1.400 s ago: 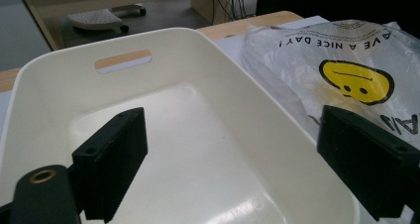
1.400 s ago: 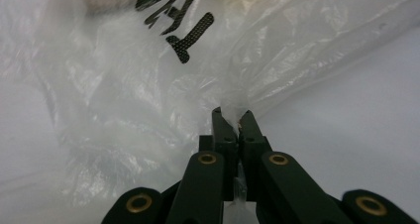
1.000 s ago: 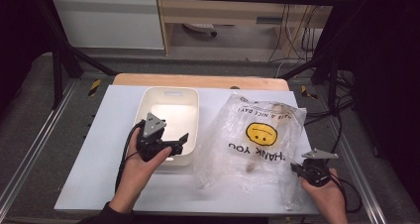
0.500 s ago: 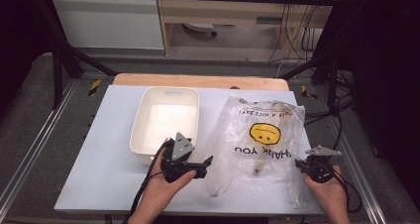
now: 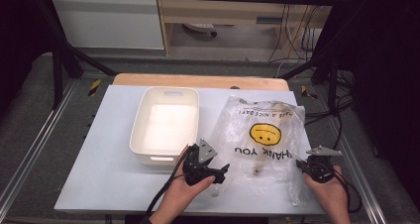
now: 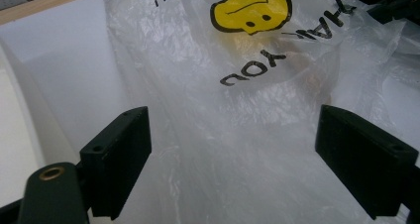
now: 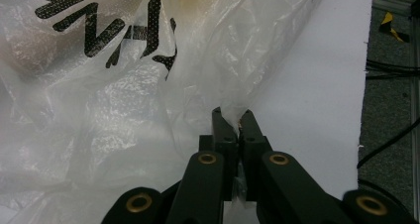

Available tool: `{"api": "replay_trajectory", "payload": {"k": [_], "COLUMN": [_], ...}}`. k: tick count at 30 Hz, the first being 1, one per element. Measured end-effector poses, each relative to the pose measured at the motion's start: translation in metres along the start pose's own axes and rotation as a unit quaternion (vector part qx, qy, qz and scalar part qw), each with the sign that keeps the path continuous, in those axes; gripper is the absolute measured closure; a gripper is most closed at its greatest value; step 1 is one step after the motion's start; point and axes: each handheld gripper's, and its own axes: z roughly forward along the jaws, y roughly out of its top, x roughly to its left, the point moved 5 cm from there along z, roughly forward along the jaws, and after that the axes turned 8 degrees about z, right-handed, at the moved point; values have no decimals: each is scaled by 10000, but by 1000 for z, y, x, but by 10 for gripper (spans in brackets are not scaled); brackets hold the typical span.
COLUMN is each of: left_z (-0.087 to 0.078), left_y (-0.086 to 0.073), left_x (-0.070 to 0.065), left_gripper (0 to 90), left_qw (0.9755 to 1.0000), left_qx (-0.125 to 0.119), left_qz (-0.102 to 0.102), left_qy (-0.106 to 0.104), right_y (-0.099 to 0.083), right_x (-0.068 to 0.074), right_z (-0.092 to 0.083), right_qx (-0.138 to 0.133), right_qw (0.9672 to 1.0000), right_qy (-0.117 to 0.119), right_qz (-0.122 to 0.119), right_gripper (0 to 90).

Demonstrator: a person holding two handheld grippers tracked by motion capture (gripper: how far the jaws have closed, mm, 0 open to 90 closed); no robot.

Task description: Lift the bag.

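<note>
Right hand-held gripper (image 7: 233, 122) pinches plastic bag (image 5: 265, 140); white bin (image 5: 166, 122) empty.

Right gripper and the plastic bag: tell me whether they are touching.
Touching. The right gripper view shows the right gripper shut on a pinched fold of the plastic bag, the film caught between its jaws.

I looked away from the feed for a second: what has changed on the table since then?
The left gripper has left the white tub, come toward the near edge and moved right to the plastic bag; its jaws are wide open with bag film between them, not pinched. The right gripper stayed shut on the bag's near right edge. Tub and bag lie as before.
</note>
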Motion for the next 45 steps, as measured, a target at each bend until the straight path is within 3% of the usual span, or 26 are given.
{"api": "replay_trajectory", "payload": {"k": [3,7,11,14,16,21,28,36,39,41,45], "left_z": [7,19,28,30,30,35,41,28,17,8,2], "left_y": [0,-4,-7,-7,-8,-16,-36,-60,-63,-64,-67], "left_x": [3,2,-2,-6,-7,-9,-15,-13,-13,-16,-17], "left_gripper": [147,148,143,143,142,144,133,142,148,148,143], "left_qw": [9999,9997,9991,9997,9996,9991,9980,9953,9941,9946,9938], "left_qx": [-52,79,200,180,204,280,463,445,335,209,336], "left_qz": [-102,-182,42,-101,-78,-266,-377,-744,-898,-843,-905], "left_qy": [69,111,373,148,201,193,220,432,504,567,553], "right_y": [-1,-2,-2,-3,-3,-5,-6,-7,-7,-7,-7], "right_x": [-2,-6,-8,-10,-12,-15,-15,-14,-13,-13,-11], "right_z": [-1,-1,-1,-2,-3,-5,-6,-7,-7,-8,-8], "right_qx": [-5,4,-10,-14,-23,-32,-20,-20,-14,-22,2], "right_qw": [10000,10000,9999,9999,9998,9997,9997,9998,9998,9998,9999], "right_qy": [16,-11,-21,-14,-30,-27,-30,-31,-20,-18,-5], "right_qz": [21,86,116,152,173,225,236,199,202,182,165], "right_gripper": [900,900,900,900,900,900,900,900,900,900,900]}}
